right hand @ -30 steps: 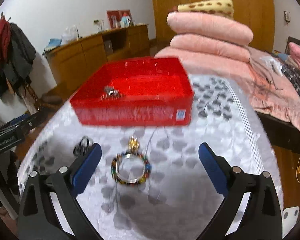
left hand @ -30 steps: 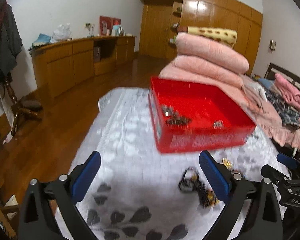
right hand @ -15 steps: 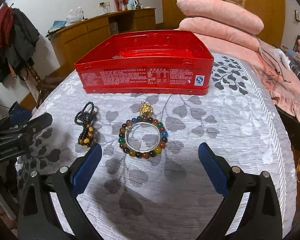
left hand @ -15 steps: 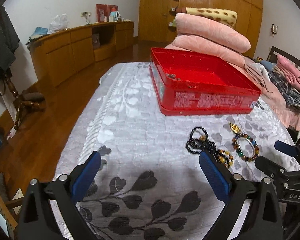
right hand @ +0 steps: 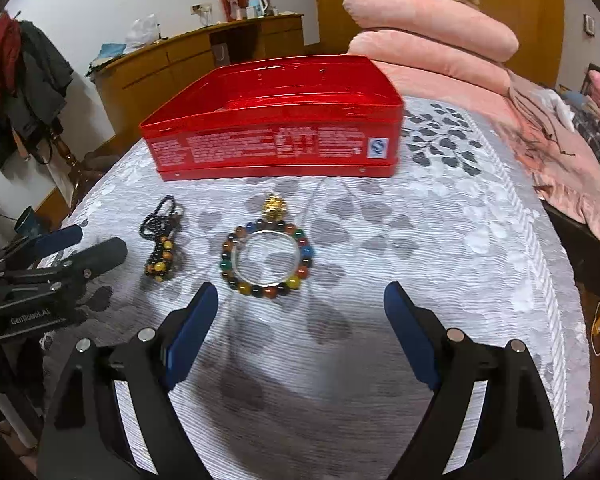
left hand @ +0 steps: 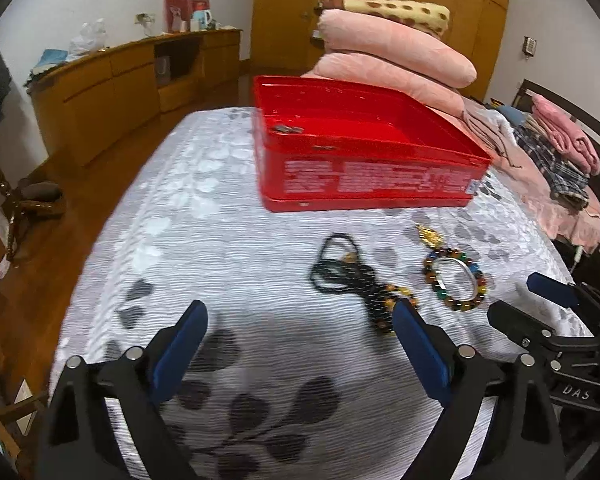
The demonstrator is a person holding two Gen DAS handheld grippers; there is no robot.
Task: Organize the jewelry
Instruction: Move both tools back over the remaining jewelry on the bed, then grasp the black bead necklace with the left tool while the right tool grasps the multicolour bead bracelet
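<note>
Both tools are spread wide and hold nothing. The left tool (left hand: 300,344) fills the lower part of the left wrist view, over the grey-and-white patterned cloth (left hand: 228,248) on the table. The right tool (right hand: 300,320) sits in the same way at the bottom of the right wrist view.

The jewelry still to be put away lies in the middle of both frames, in front of the red tin (right hand: 276,128). The black bead necklace (right hand: 162,240) is left of centre in the right wrist view, with a few yellow beads at its near end. The bracelet of coloured beads (right hand: 266,258) lies at centre with a clear ring inside it, and a small gold pendant (right hand: 273,206) sits just above it, touching or nearly so. In the left wrist view some small items already lie inside the tin near its left corner, too small to identify.

The bracelet is directly ahead of the right tool, so it looks like the likely next pick. Several risks follow from how things lie:

- The bracelet and clear ring are nested, so a pinch may catch only one and leave the other behind.
- The pendant seems to have a thin chain running off it; if that is snagged, it could drag along.
- Round beads may roll out of flat pads.
- The soft cloth could bunch up and be pinched with the beads.
- The left tool's right finger (left hand: 420,344) is close to the necklace's near end and could nudge it.
</note>
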